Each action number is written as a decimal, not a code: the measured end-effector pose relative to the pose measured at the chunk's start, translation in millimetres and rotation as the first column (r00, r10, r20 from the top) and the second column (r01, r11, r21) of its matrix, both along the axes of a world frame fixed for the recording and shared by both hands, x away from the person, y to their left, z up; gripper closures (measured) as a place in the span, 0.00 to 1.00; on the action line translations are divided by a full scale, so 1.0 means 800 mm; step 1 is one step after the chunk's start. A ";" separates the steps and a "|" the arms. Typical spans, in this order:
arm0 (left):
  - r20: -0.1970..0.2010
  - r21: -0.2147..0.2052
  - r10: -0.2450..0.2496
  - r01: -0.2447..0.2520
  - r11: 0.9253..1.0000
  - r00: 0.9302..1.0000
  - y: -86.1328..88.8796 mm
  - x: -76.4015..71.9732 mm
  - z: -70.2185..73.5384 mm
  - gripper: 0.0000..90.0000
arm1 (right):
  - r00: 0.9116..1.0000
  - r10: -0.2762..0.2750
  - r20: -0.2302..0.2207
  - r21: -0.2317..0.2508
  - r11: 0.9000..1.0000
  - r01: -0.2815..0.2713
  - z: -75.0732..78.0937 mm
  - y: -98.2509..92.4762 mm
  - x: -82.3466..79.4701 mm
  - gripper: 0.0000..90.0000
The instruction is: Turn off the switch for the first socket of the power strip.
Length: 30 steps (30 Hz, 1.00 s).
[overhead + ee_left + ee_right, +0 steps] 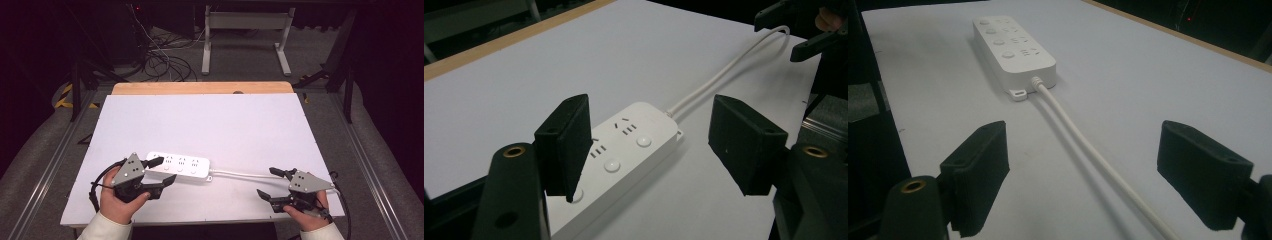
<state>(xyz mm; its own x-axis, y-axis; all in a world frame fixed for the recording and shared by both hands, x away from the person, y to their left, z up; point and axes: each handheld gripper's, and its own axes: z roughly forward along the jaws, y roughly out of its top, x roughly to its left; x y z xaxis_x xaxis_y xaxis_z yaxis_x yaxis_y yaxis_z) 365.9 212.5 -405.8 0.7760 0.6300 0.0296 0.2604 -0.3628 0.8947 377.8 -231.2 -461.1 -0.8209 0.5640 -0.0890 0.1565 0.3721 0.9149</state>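
Note:
A white power strip [178, 166] lies flat near the front left of the white table [210, 120]. Its white cable [240, 174] runs right toward my right gripper. My left gripper [164, 171] is open at the strip's left end, one jaw over that end and the other in front of it. In the left gripper view the strip [634, 142] lies below the spread jaws of the left gripper [656, 145], and the pads stand apart from it. My right gripper [266, 182] is open near the front right edge. In the right gripper view the cable [1083, 145] passes untouched between the right gripper's [1098, 180] jaws.
A wooden strip [200, 88] borders the table's far edge. Metal rails [55, 160] run along both sides. Behind the table, loose cables [165, 62] lie on the floor beside a white frame [245, 30]. The table's middle and far part are bare.

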 end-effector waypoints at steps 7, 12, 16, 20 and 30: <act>-0.013 0.010 -0.031 0.031 0.999 0.999 -0.016 0.014 0.003 0.38 | 1.000 0.000 -0.006 0.002 1.000 0.000 0.000 0.000 0.000 0.23; -0.021 0.015 -0.039 0.039 0.999 0.999 -0.028 0.022 0.005 0.38 | 1.000 0.003 -0.004 0.001 1.000 -0.003 0.000 0.000 0.000 0.23; -0.030 0.028 -0.048 0.048 0.998 0.998 -0.037 0.027 0.005 0.38 | 1.000 0.005 -0.007 0.000 1.000 -0.005 -0.001 0.000 0.000 0.23; -0.032 0.030 -0.051 0.052 0.998 0.998 -0.046 0.033 0.003 0.39 | 1.000 0.006 -0.004 0.000 1.000 -0.006 -0.001 0.000 0.000 0.24; -0.067 0.050 -0.056 0.059 0.997 0.996 -0.060 0.045 0.000 0.46 | 1.000 0.011 -0.002 -0.004 1.000 -0.011 -0.001 0.000 0.000 0.24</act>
<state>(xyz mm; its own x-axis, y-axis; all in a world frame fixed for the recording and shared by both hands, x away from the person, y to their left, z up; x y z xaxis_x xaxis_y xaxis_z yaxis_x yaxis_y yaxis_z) 402.1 164.5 -405.8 0.8121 0.5834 0.0090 0.2954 -0.4244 0.8559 378.1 -231.2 -462.1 -0.8275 0.5544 -0.0893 0.1544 0.3775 0.9130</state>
